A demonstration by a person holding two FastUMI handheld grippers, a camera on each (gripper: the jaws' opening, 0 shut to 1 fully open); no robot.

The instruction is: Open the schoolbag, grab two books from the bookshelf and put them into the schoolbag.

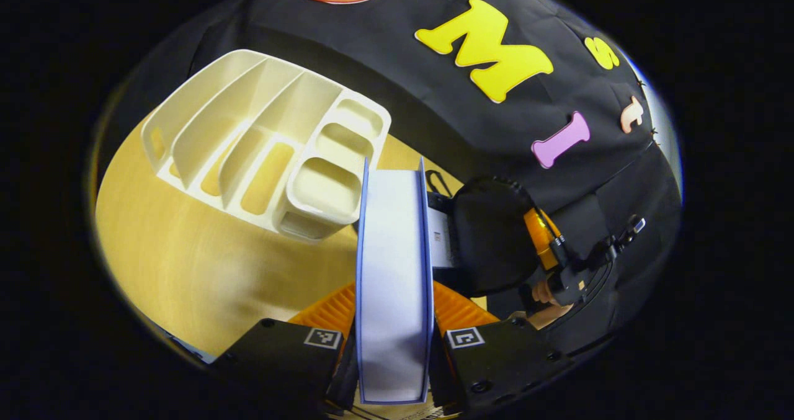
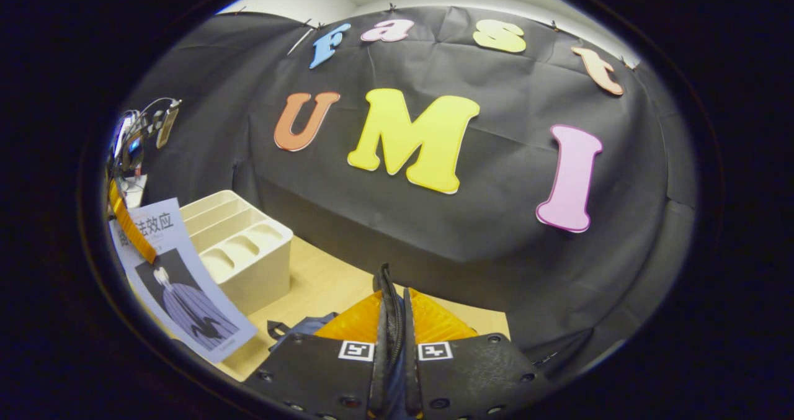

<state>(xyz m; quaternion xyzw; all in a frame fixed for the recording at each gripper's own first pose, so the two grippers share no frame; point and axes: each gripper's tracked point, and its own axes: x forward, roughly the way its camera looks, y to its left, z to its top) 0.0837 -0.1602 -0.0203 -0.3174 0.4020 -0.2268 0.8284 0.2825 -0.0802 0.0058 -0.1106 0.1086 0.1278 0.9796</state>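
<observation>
My left gripper point(image 1: 394, 291) is shut on a pale blue book point(image 1: 394, 271), held upright and seen edge on, with its white pages facing me. In the right gripper view the same book point(image 2: 183, 286) shows its cover at the far left, with a finger of the left gripper point(image 2: 131, 224) across it. My right gripper point(image 2: 394, 297) is shut on a black strap point(image 2: 391, 283) of the schoolbag, whose bluish fabric point(image 2: 304, 328) lies just below left. The cream bookshelf point(image 1: 260, 141) stands on the table behind the book, its slots bare.
A dark rounded part of the schoolbag point(image 1: 490, 234) rises right of the book, with the right gripper and a hand point(image 1: 561, 271) beyond it. The wooden table point(image 1: 205, 271) stretches left of the book. The bookshelf point(image 2: 242, 246) sits close to the black cloth wall.
</observation>
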